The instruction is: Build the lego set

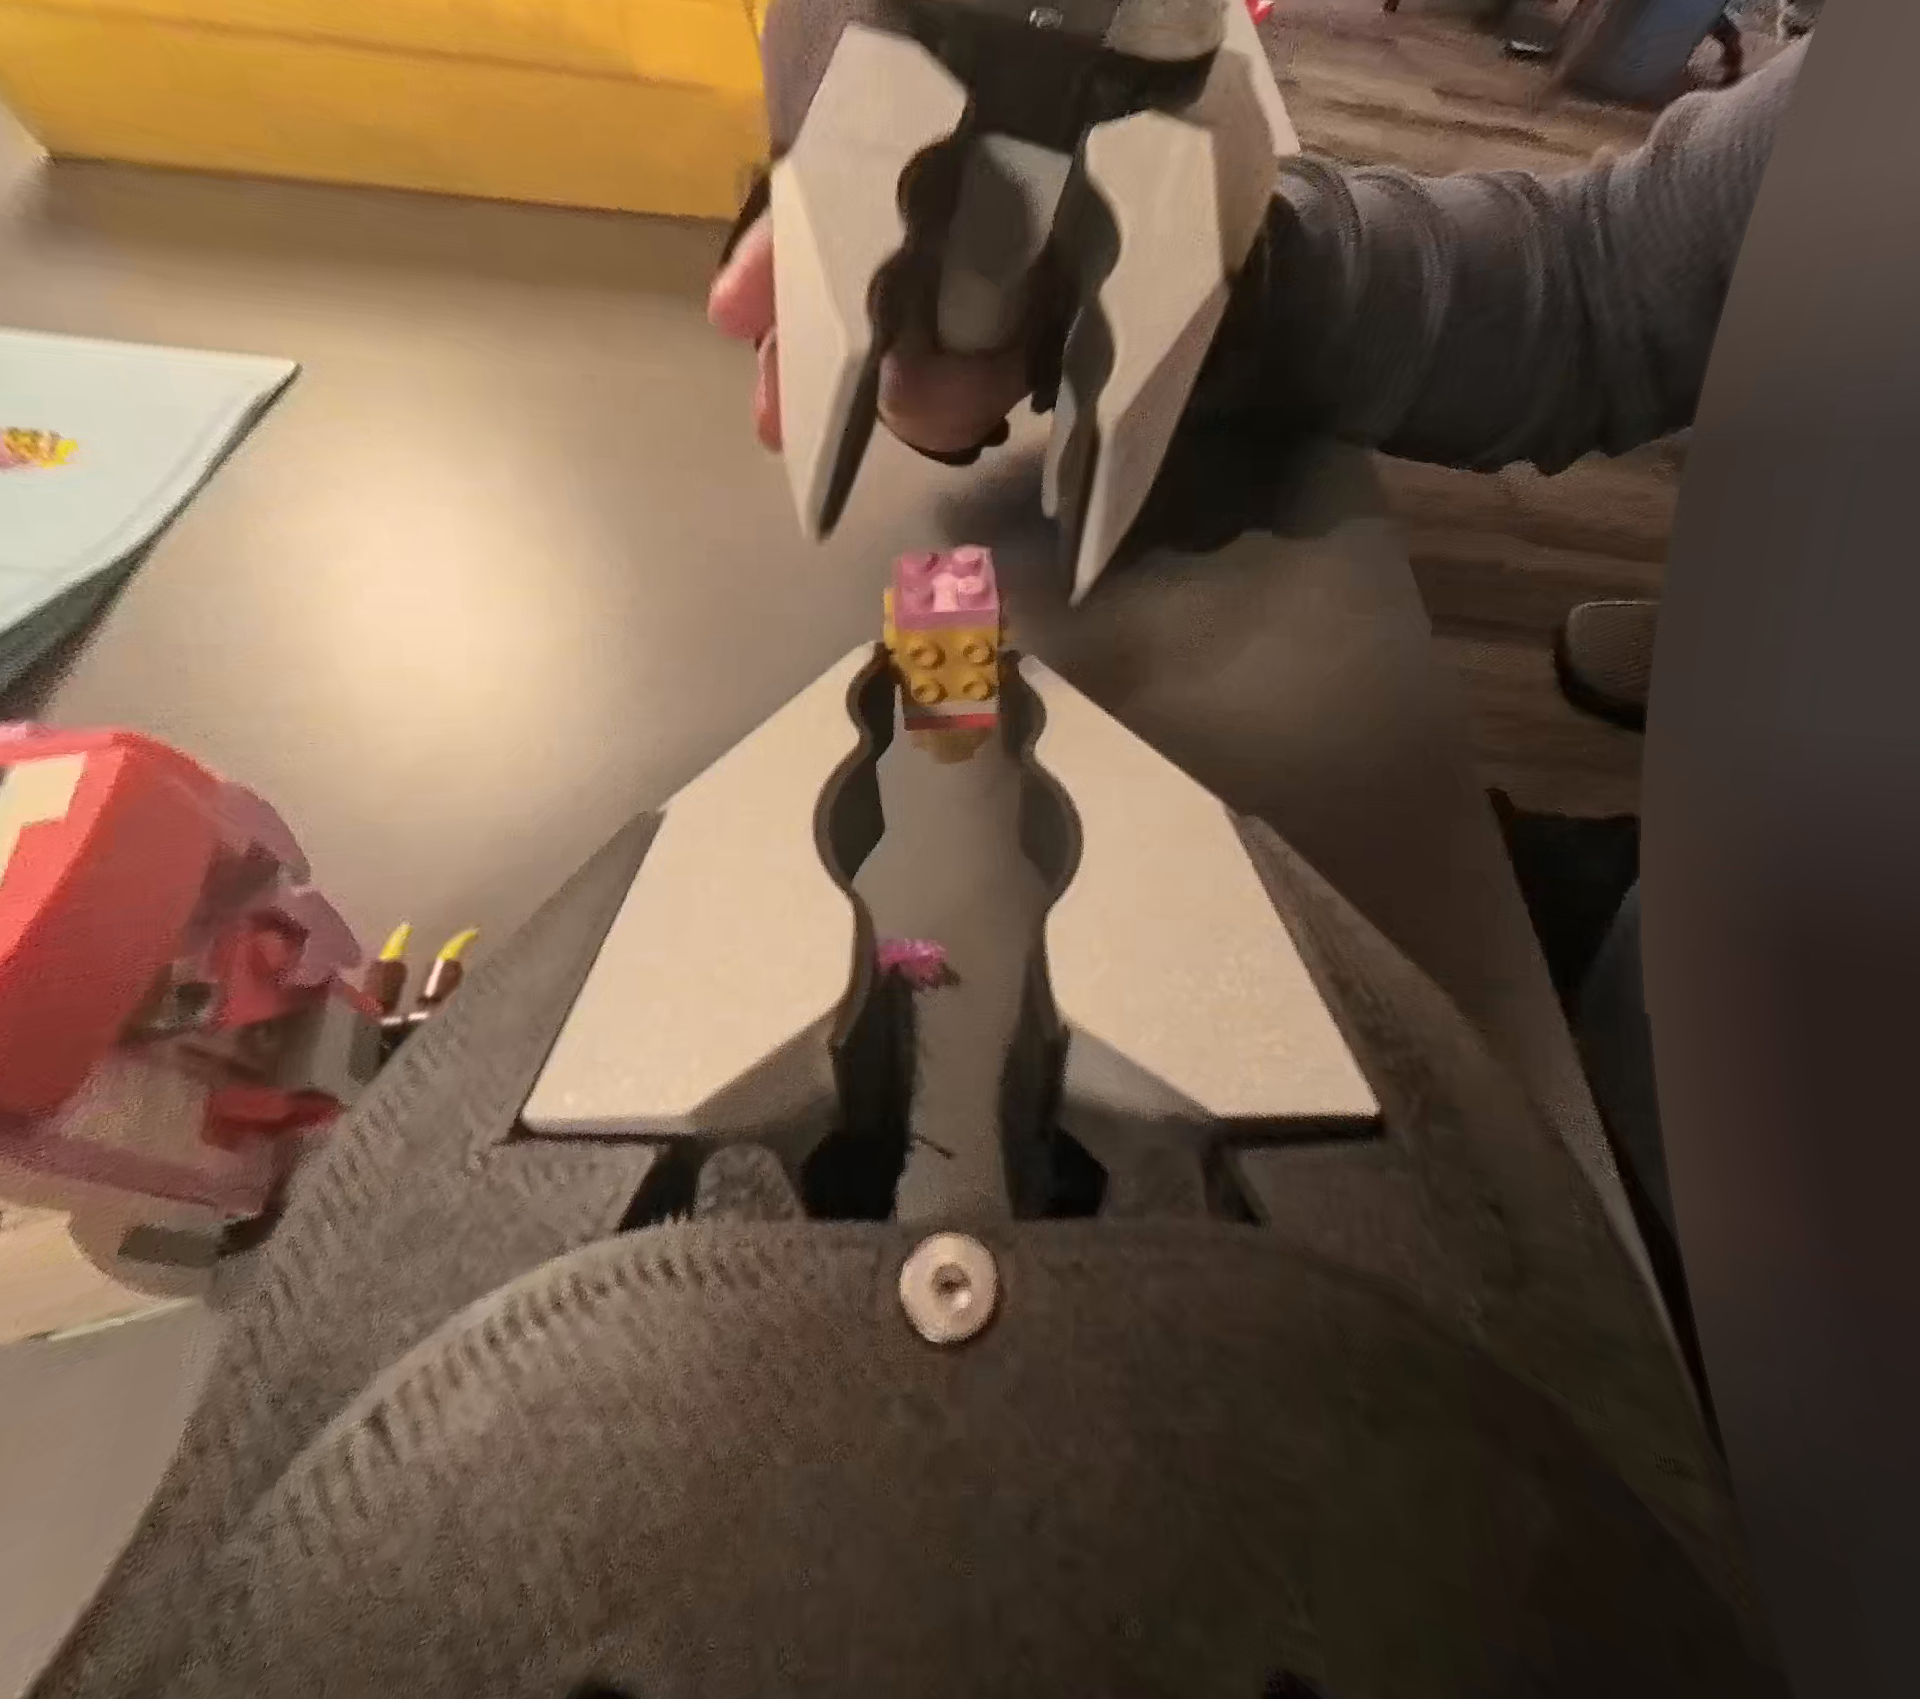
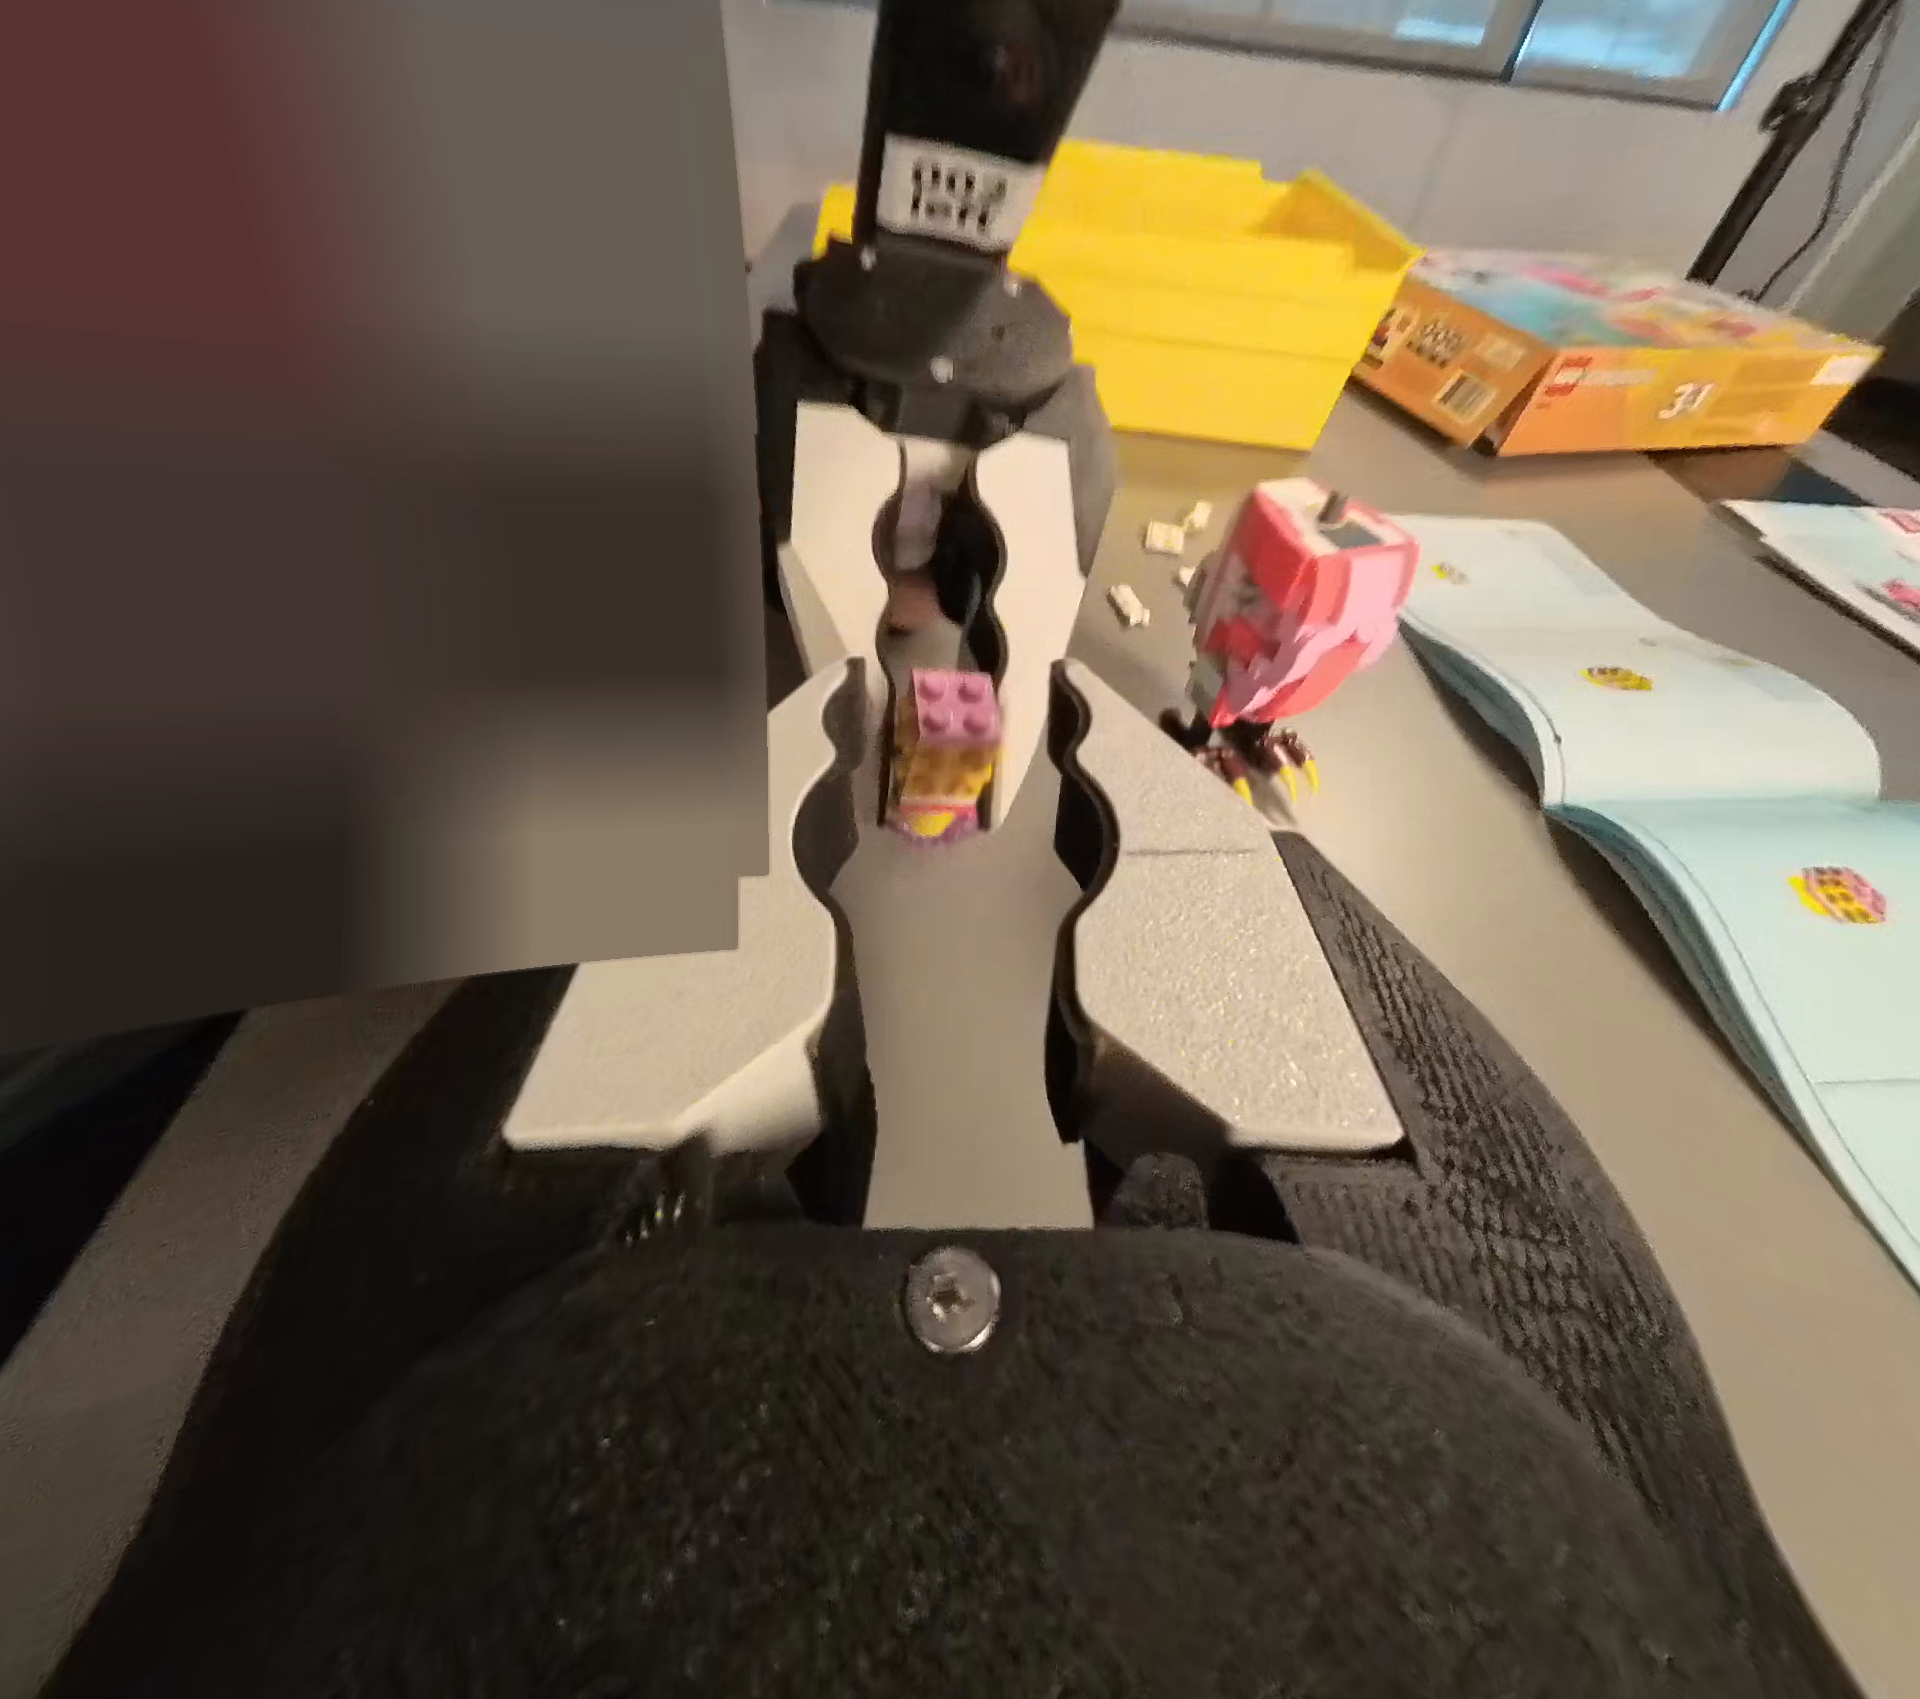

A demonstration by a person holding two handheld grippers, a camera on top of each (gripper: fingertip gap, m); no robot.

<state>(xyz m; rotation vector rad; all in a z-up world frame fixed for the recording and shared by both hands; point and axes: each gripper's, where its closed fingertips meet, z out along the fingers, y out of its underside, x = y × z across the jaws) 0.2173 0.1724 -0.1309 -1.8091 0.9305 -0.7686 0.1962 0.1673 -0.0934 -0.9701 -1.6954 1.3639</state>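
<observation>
Left wrist view shows the left tongs (image 1: 951, 662) clamped on a small brick stack (image 1: 948, 647), its long axis seemingly pointing at the wide, empty right tongs (image 1: 951, 563) just beyond.

A yellow bin (image 2: 1195, 319) stands at the far side of the grey table (image 1: 468, 631), with an orange printed box (image 2: 1621, 371) just beside it. Open pale-blue booklets (image 2: 1662, 766) lie near a red and pink brick figure with yellow claws (image 2: 1299, 610), and small white pieces (image 2: 1169, 537) are scattered behind it.
</observation>
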